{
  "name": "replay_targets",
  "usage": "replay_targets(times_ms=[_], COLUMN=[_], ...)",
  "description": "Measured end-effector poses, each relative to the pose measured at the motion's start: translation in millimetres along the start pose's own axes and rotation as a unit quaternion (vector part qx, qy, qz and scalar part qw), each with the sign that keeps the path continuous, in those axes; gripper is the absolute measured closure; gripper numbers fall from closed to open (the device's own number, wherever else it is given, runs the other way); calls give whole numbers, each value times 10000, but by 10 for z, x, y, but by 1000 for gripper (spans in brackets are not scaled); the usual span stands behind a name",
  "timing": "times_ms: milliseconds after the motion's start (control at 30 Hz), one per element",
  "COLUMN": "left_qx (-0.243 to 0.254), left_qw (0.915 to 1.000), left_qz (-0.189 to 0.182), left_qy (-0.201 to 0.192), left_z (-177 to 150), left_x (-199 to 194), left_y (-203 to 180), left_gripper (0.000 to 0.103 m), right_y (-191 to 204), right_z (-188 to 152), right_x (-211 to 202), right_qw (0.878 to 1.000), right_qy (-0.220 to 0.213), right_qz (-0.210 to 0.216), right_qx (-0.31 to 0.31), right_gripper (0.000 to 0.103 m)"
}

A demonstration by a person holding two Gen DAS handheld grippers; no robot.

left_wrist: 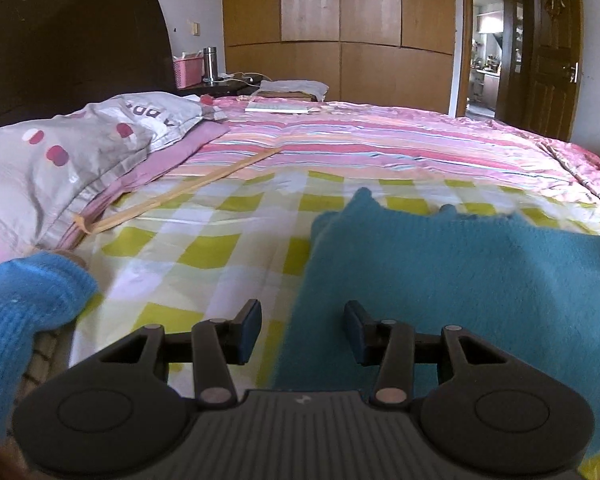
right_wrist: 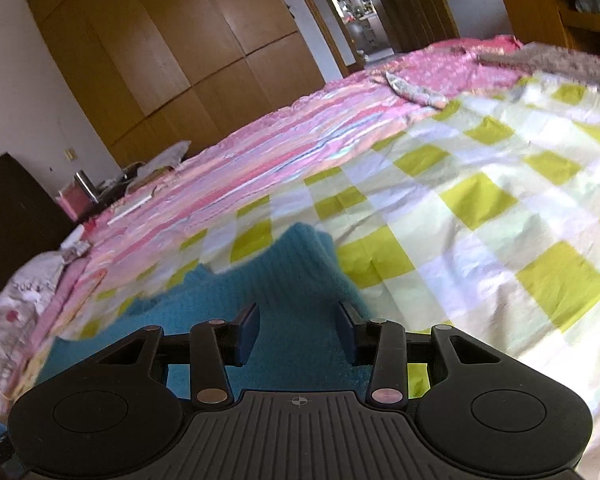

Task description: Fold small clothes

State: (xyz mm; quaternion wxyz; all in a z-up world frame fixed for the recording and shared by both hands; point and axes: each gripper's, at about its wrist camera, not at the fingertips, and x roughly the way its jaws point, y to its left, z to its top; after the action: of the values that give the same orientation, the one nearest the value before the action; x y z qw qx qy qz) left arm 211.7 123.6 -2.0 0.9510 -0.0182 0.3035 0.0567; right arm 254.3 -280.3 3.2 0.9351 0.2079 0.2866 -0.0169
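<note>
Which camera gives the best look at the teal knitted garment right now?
The left wrist view: the teal knitted garment spreads wide there, its far edge visible on the checked sheet. The right wrist view shows only a narrower part behind the gripper.

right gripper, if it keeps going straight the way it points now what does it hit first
Most likely the teal knit garment: the right gripper has open fingers, nothing between them, and the garment lies right ahead and below. Past its far edge is only the green checked bedspread. Depth is hard to judge.
</note>
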Motion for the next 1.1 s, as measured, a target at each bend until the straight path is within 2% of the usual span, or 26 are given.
replay_targets(times_ms=[200, 333, 433, 633, 767, 867, 1100], left_qx=[-96, -184, -247, -384, -581, -633, -687], left_qw=[9999, 9998, 9995, 9984, 9966, 9958, 9944], left_qz=[-5, -74, -151, -361, -527, -604, -725], left_qy=[47, 79, 131, 224, 263, 268, 345], left_z=[-129, -216, -234, -280, -305, -325, -387], left_x=[-187, -275, -284, -278, -293, -309, -277], left_y=[174, 262, 298, 388, 485, 517, 558], left_gripper=[53, 53, 52, 52, 49, 49, 48], right_y=[288, 389, 369, 452, 712, 1067, 2172], right_z=[-56, -175, -307, -322, -264, -299, -542], right_x=[-239, -196, -48, -25, -113, -93, 195], right_qw=[9969, 9958, 9943, 9932, 9935, 9911, 9731], right_qy=[-259, -28, 266, 331, 321, 507, 1116], right_qz=[-134, -146, -351, -489, -237, 179, 1030], right_qx=[-737, -904, -969, -1003, -1061, -1215, -1731], right_gripper=[61, 61, 61, 59, 59, 59, 55])
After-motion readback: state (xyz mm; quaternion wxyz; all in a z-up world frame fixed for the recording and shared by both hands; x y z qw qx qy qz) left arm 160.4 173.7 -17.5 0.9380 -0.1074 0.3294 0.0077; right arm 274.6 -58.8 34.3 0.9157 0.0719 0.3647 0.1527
